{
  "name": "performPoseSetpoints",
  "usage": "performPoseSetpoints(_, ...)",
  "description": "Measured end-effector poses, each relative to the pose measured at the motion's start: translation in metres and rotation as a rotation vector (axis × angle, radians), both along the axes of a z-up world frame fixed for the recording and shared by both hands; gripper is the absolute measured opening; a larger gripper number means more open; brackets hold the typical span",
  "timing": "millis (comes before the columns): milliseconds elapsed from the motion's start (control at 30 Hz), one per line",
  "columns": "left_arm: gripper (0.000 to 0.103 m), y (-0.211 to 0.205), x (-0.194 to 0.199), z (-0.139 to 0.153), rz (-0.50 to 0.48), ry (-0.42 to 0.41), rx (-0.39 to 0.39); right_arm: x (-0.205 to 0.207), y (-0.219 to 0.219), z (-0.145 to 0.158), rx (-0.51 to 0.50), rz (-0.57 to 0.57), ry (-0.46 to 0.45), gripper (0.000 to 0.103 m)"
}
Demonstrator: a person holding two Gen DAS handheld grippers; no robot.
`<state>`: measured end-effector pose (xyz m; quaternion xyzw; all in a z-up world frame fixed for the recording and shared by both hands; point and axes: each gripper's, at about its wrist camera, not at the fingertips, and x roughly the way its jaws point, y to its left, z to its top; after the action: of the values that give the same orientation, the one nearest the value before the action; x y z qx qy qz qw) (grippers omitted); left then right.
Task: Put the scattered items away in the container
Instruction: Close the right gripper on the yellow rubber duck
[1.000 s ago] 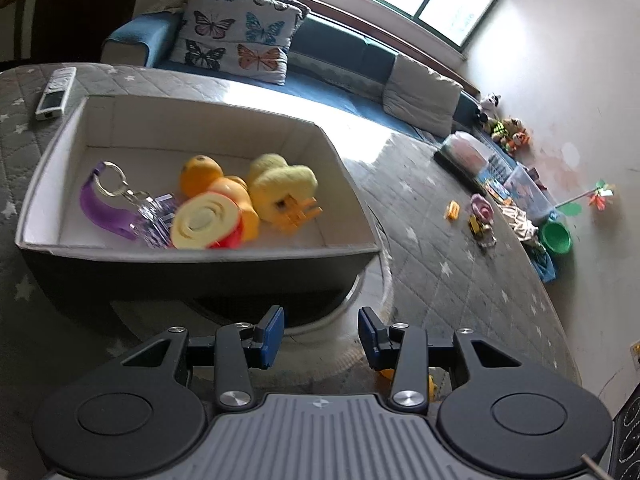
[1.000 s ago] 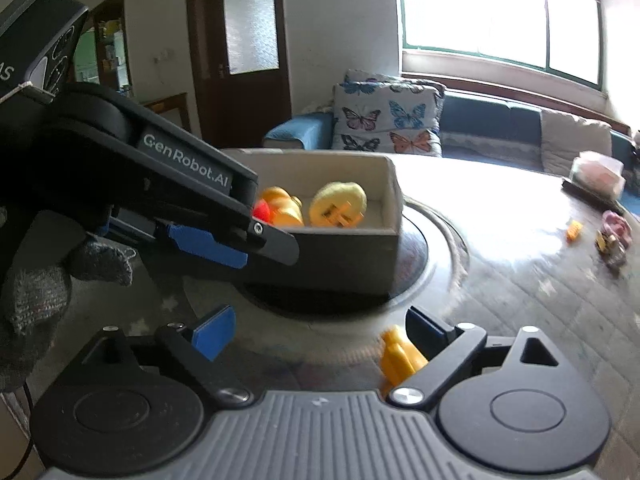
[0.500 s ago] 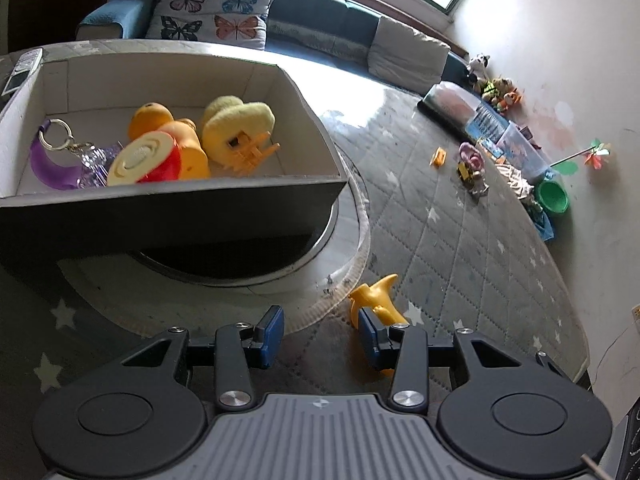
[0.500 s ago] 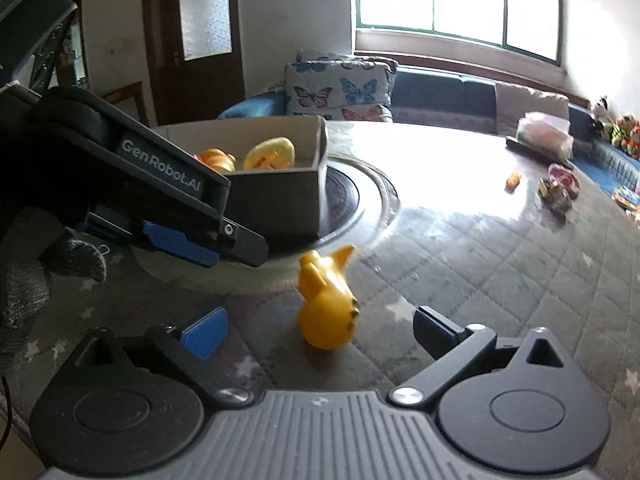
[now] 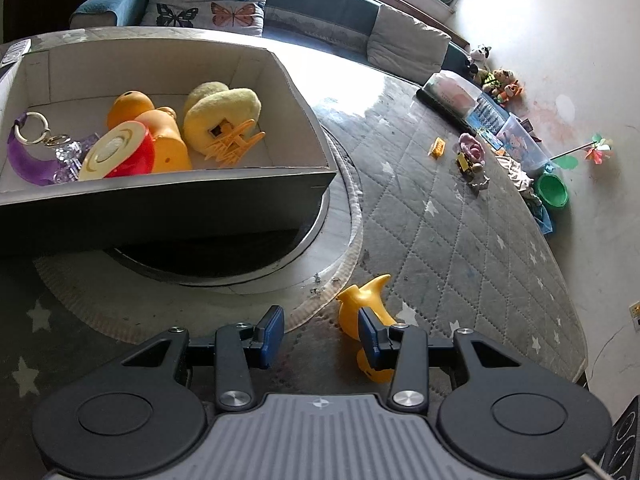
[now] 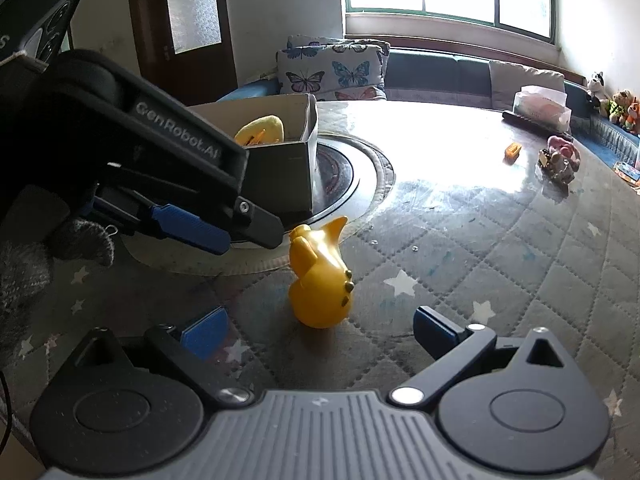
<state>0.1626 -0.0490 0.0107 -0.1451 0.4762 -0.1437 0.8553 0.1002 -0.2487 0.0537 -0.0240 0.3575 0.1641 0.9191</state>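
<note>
centering the wide-open, empty right gripper [image 6: 320,330] around the yellow toy [image 6: 320,280] should prevent it rolling.

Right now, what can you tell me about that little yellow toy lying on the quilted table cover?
The yellow toy looks like glossy moulded plastic: a rounded body, a pointed fin-like end aimed toward the box, and small dark dots on one side. It lies tipped on the grey quilted cover, just outside the round turntable's edge. Nothing grips it; both hand-held grippers stand open nearby.
</note>
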Motion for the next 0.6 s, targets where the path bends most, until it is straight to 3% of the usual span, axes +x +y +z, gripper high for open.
performPoseSetpoints(367,0.043,-0.011,0.013,-0.001,-0.007,0.005,0.002,0.003,-0.001,0.001,0.015,-0.01,0.003,0.1)
performPoseSetpoints(600,0.043,-0.017,0.019,-0.002,-0.016,0.012,0.001,0.008,-0.002,0.001,0.028,-0.022,0.008,0.094)
